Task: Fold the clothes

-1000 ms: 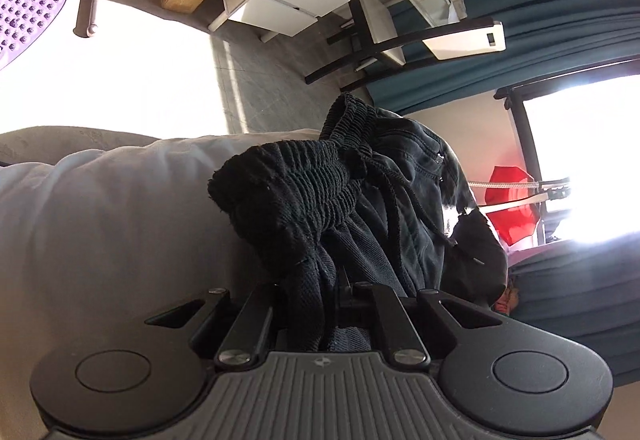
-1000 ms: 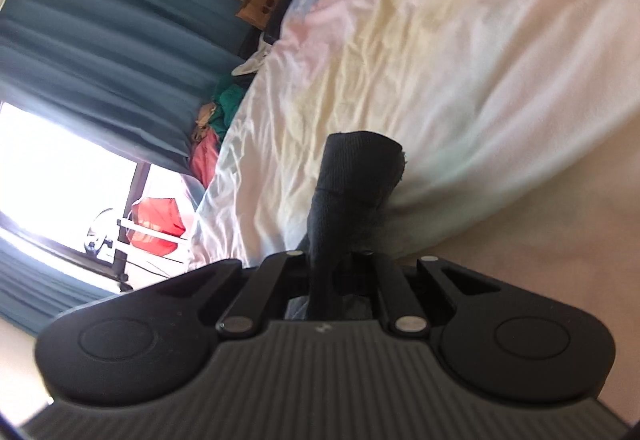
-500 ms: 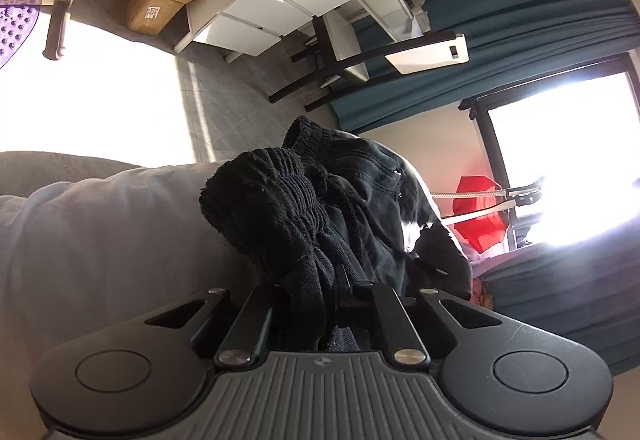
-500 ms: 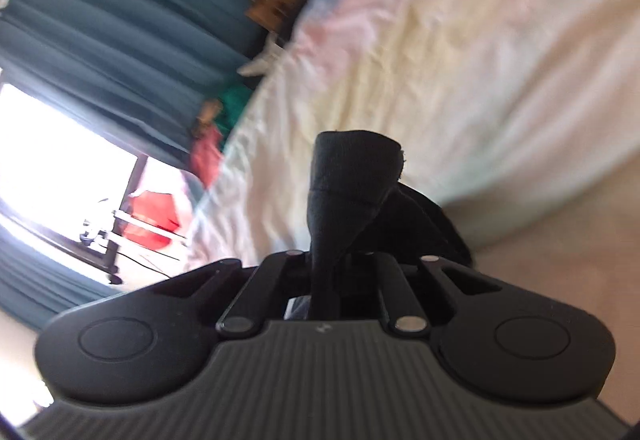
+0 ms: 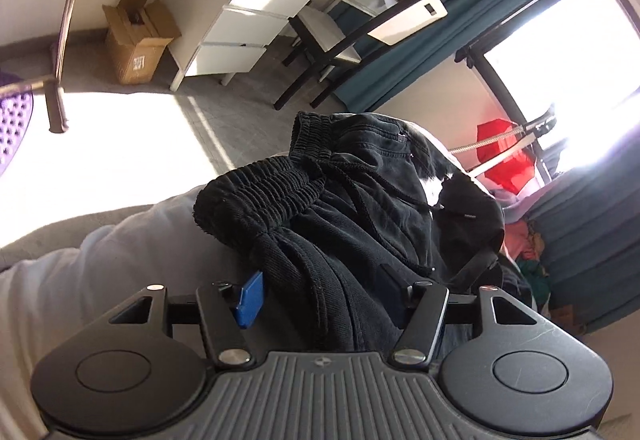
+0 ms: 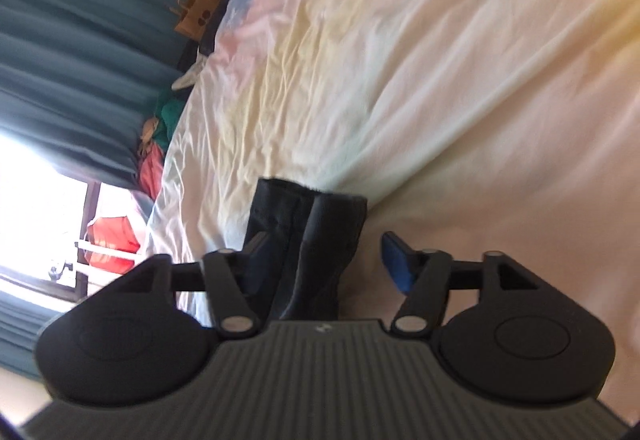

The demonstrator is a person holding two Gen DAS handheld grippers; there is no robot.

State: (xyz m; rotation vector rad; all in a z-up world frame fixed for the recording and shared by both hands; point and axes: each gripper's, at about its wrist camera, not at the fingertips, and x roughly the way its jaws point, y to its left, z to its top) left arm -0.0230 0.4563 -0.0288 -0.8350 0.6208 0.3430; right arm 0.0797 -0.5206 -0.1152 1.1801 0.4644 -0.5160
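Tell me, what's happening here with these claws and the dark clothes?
A person is folding clothes with a handheld claw in each hand. The left claw is open around black pants with an elastic waistband, bunched over a pale cushion. The right claw is open too, with a dark fold of fabric between its spread blue pads, above a rumpled pastel sheet.

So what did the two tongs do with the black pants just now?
Both let go. The left tongs, which were pinching the black pants at the waistband, opened their jaws wide, and the cloth now lies loose between them. The right tongs opened too, releasing the other end of the pants. The pants stayed bunched on the bed.
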